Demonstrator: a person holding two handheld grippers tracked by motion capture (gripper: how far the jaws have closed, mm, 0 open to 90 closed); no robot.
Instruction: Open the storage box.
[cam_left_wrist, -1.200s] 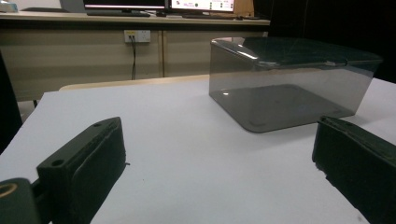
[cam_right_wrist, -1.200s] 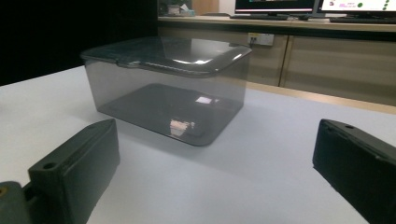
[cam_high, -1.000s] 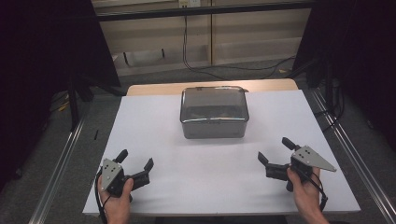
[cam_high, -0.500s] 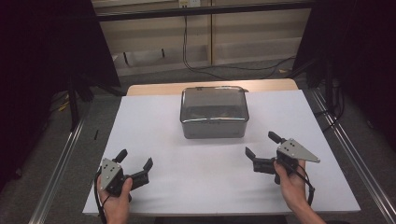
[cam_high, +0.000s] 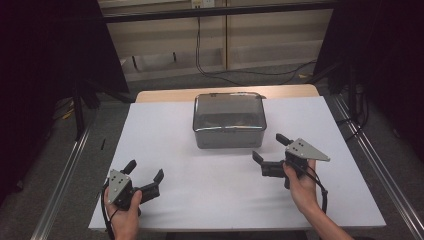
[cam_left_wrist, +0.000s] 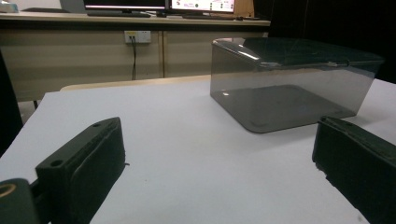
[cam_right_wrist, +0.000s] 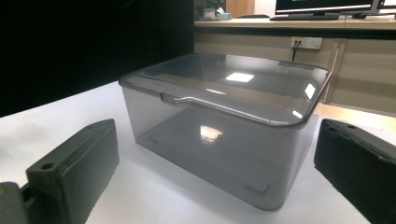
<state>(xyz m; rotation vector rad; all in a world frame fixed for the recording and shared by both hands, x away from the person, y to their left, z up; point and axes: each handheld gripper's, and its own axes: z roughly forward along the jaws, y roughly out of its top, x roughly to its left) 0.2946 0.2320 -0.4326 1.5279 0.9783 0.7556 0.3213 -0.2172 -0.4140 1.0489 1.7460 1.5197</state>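
Observation:
A smoky clear plastic box (cam_high: 228, 120) with its lid on stands at the back middle of the white table (cam_high: 190, 170). My right gripper (cam_high: 270, 148) is open, just right of the box's front right corner, jaws pointing at it. In the right gripper view the box (cam_right_wrist: 224, 126) looms close between the spread jaws; nothing shows inside it. My left gripper (cam_high: 145, 170) is open near the front left of the table, well short of the box (cam_left_wrist: 289, 84), with nothing between its jaws.
Bare wood table edge (cam_high: 165, 95) shows behind the white surface. Metal rails (cam_high: 65, 175) run along both sides on the floor. A wall with cables (cam_high: 200, 45) lies beyond; monitors (cam_left_wrist: 159, 4) sit on a far desk.
My right gripper has moved left and forward, from the table's right side up to the box's front right corner. The left gripper has stayed put.

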